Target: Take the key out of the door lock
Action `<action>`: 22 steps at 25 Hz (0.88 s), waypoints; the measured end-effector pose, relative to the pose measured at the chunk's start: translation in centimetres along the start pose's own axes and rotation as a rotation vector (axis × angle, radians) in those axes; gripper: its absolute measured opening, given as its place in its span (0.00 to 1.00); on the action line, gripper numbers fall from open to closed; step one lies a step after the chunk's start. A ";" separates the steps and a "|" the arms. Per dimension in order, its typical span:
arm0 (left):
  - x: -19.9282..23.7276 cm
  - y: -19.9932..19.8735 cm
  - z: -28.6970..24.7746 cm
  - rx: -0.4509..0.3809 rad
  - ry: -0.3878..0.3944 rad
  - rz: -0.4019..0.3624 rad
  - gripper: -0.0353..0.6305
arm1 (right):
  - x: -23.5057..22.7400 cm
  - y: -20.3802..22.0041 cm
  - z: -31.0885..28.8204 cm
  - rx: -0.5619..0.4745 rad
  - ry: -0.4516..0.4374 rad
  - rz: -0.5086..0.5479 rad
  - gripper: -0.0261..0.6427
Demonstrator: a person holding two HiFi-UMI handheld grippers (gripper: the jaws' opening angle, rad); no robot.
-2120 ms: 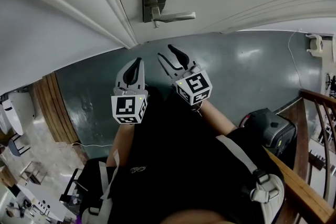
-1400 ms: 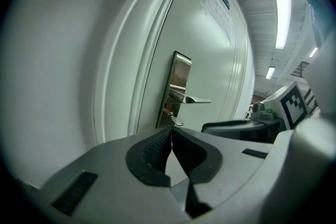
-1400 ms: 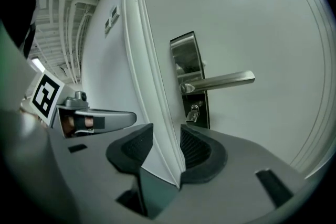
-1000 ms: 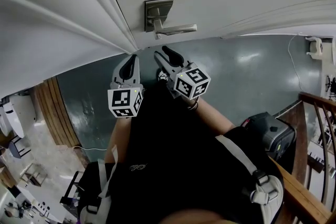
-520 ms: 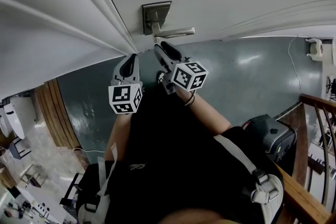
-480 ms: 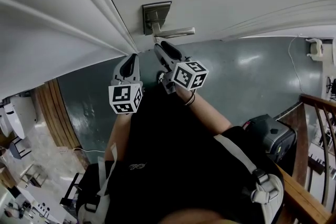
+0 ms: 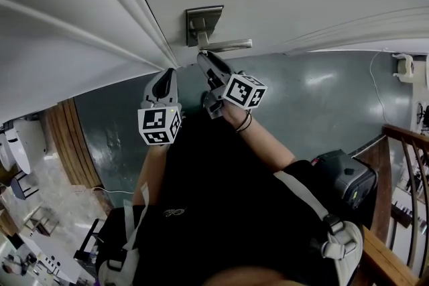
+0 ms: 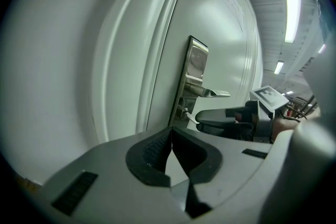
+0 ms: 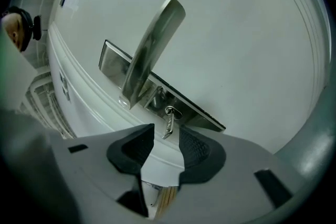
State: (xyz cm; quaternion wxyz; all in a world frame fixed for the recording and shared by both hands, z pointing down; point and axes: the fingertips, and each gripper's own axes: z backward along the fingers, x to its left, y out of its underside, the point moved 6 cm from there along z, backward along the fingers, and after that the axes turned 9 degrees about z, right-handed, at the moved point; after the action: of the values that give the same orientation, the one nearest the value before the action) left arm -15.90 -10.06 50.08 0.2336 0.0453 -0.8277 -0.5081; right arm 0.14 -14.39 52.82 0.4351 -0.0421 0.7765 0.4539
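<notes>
A small silver key point(image 9: 168, 123) sticks out of the lock in the steel plate point(image 9: 157, 93), just below the lever handle point(image 9: 152, 50). The right gripper point(image 9: 164, 137) is at the lock with the key's head between its jaw tips. Its jaws are opening, and the pads stand a little off the key on both sides. In the head view the right gripper point(image 7: 205, 59) sits right under the handle point(image 7: 226, 45). The left gripper point(image 7: 167, 76) hangs shut and empty to the left, near the door frame. In the left gripper view I see the plate point(image 8: 194, 73) and the right gripper's finger point(image 8: 226, 114).
The white door fills the top of the head view, with its frame point(image 7: 144, 23) running down to the left. A black bag point(image 7: 345, 174) and a wooden banister point(image 7: 402, 137) stand at the right over the grey-green floor point(image 7: 315, 104).
The right gripper has risen from mid-air up to the lock below the handle, and its marker cube has tilted. The left gripper has barely moved.
</notes>
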 end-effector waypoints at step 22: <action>-1.0 -0.2 -0.5 0.017 0.014 0.019 0.09 | 0.4 -1.1 -1.5 -0.083 -0.066 -0.199 0.12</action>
State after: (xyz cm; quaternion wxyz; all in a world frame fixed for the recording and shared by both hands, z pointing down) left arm -14.85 -10.30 49.75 0.2439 0.0431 -0.8306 -0.4987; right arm -0.55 -16.06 52.12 0.5013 -0.1220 0.7342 0.4413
